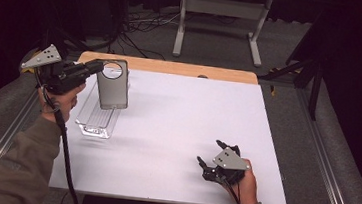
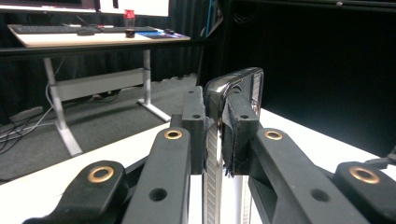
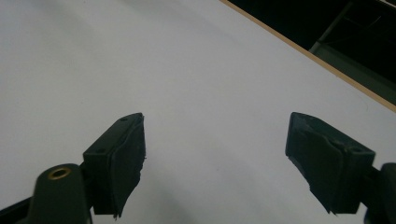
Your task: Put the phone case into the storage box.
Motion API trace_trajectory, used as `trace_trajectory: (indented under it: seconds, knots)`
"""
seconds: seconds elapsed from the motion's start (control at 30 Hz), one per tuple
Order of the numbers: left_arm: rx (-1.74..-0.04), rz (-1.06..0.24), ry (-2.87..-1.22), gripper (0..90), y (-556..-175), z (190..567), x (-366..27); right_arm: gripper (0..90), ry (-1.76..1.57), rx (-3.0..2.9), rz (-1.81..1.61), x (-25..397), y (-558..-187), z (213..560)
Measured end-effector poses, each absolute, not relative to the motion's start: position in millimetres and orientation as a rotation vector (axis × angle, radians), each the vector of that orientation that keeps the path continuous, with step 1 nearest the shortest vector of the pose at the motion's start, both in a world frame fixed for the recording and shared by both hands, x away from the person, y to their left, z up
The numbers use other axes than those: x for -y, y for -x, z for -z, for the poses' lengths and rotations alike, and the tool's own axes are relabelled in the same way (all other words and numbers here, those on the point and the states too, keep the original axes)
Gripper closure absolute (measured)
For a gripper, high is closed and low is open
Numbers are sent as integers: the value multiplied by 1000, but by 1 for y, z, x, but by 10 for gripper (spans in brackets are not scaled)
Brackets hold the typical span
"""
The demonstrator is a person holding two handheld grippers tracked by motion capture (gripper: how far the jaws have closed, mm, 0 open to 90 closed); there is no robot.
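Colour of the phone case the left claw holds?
Grey, with a round cutout, best seen in the high view: phone case, left claw.

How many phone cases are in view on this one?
2. A grey phone case is held upright above the table's left side in the left tongs; a clear case lies flat on the table beneath it.
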State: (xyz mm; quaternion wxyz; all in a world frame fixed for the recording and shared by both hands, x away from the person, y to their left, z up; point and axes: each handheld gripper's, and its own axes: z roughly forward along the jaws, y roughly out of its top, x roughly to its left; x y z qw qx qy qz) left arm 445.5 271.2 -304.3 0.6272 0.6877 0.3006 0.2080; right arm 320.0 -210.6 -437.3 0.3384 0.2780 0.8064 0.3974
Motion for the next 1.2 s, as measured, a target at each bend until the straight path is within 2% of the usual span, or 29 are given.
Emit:
trace_trajectory:
  seconds: [1.07,1.2]
  knots:
    - [-777,-595,-1544,809,-525,329,-297,205,-728,-2113,-1001,206,-323,441]
    - [-770,-608,-1578,810,-535,334,-295,206,-722,-2110,-996,205,-322,441]
